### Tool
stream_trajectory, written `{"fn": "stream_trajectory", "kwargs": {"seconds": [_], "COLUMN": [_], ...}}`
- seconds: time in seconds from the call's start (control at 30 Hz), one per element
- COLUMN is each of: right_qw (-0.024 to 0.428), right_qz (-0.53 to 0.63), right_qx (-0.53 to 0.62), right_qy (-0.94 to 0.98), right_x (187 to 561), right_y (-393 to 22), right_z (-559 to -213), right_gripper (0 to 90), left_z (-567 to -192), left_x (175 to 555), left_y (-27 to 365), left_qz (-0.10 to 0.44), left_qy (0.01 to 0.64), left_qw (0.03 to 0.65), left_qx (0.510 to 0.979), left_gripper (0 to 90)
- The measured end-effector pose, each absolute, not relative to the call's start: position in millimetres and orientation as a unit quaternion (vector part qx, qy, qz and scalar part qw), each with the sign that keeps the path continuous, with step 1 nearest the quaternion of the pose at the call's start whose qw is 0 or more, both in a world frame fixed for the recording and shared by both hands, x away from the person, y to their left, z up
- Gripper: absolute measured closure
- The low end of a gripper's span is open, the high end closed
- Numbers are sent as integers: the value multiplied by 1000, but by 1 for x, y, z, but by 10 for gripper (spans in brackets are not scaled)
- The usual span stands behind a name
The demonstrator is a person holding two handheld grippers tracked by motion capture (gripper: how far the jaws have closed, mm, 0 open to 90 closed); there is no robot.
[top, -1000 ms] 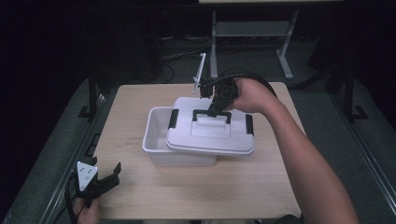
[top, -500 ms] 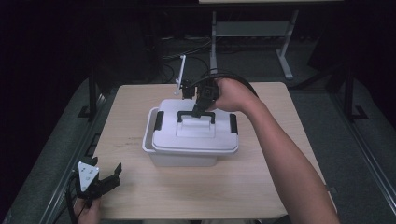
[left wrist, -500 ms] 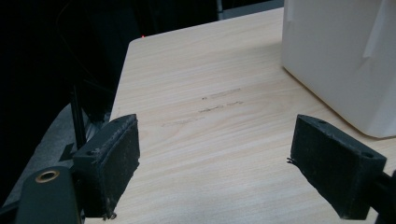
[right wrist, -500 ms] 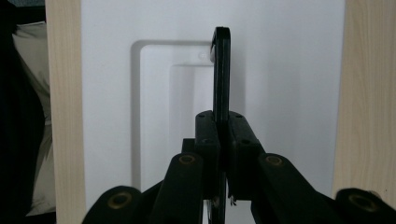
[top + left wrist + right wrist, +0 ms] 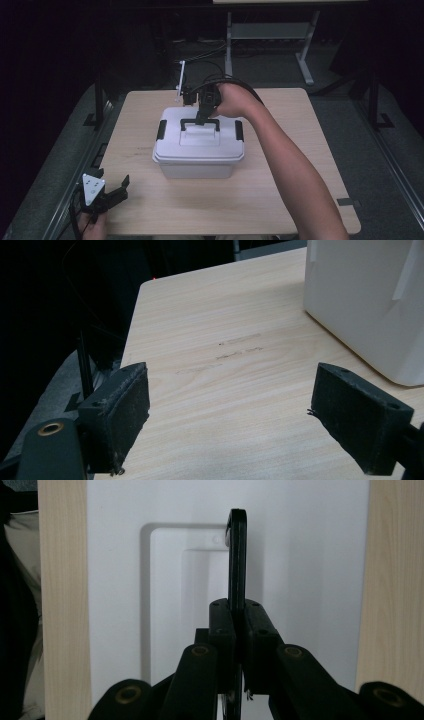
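Here a pale wood worktop point(image 5: 280, 195) stands in a dark room. The right hand-held gripper point(image 5: 201, 119), arm stretched forward over the worktop, clamps the black handle point(image 5: 237, 555) of the white lidded box point(image 5: 199, 150) directly beneath it. The left hand-held gripper point(image 5: 112, 196) hovers at the near corner, jaws spread wide, the box ahead to its right.

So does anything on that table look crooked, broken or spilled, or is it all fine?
Nothing stands out. The white lid sits square on the white bin, with no gap showing along its front edge. The right gripper is shut on the black handle, which stands upright. The left gripper sits open at the table's near corner. No spill or damage shows.
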State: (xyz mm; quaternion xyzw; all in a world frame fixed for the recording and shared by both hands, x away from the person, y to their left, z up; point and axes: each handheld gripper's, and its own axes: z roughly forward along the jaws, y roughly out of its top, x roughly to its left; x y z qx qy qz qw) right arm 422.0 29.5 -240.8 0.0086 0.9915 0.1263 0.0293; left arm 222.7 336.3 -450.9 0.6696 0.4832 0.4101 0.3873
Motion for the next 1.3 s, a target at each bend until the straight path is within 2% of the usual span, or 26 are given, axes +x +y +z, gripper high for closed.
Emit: {"fn": "stream_trajectory", "kwargs": {"seconds": [0.43,1.03,1.3], "right_qw": [18,9,5], "right_qz": [125,118,134], "right_qx": [11,12,18], "right_qy": [992,993,991], "right_x": [438,437,435], "right_y": [49,51,45], "right_z": [-258,-267,-268], "right_gripper": [844,841,801], "left_z": [-451,-451,-451], "left_x": [223,223,224], "left_y": [338,338,336], "left_qz": [409,411,411], "left_qy": [484,486,484], "left_qw": [387,388,386], "left_qx": [670,667,669], "left_gripper": [150,150,150]}}
